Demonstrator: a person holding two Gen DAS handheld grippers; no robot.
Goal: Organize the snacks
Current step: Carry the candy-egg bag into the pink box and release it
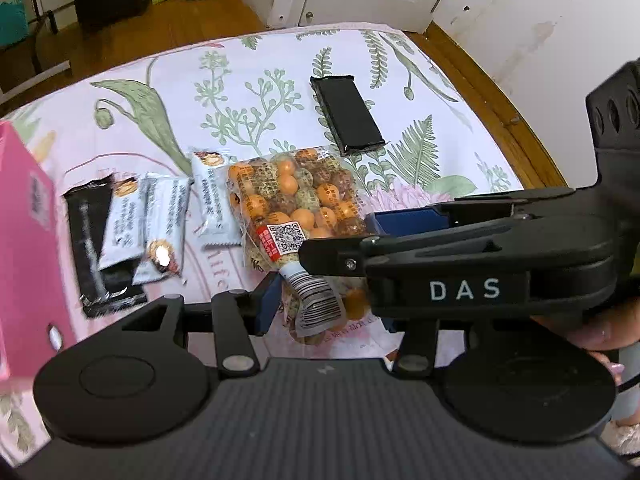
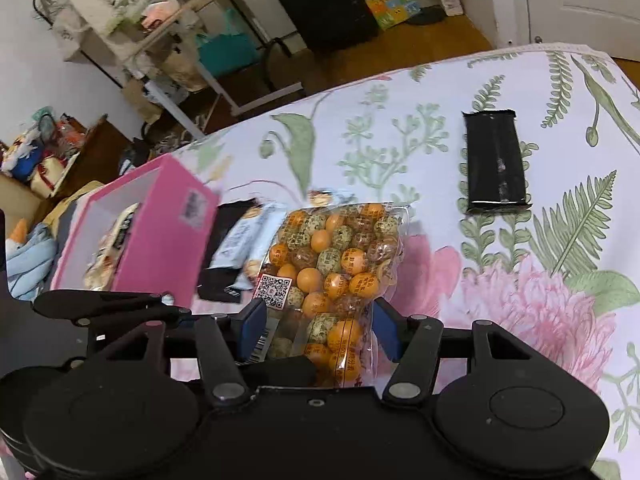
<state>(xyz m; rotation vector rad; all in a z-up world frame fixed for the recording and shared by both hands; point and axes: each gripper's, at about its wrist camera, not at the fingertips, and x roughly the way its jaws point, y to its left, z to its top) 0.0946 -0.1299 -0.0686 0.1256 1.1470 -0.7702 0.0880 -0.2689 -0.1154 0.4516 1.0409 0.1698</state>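
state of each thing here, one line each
clear bag of orange and speckled wrapped candy balls: gripped at its near end by both grippers
left gripper: shut on the bag
right gripper: fingers closed on the bag
pink cardboard box: open top, snacks inside
far black foil-wrapped bar: flat, alone
white snack packets: overlapping a second black bar

One clear bag [image 1: 292, 216] of round sweets is seen. Two black bars are counted, one far off [image 1: 347, 114] and one near the box [image 1: 90, 240]. Three pale blue packets [image 1: 212, 200] can be made out. One pink box [image 2: 160, 232] is shown, its contents too blurred to count.
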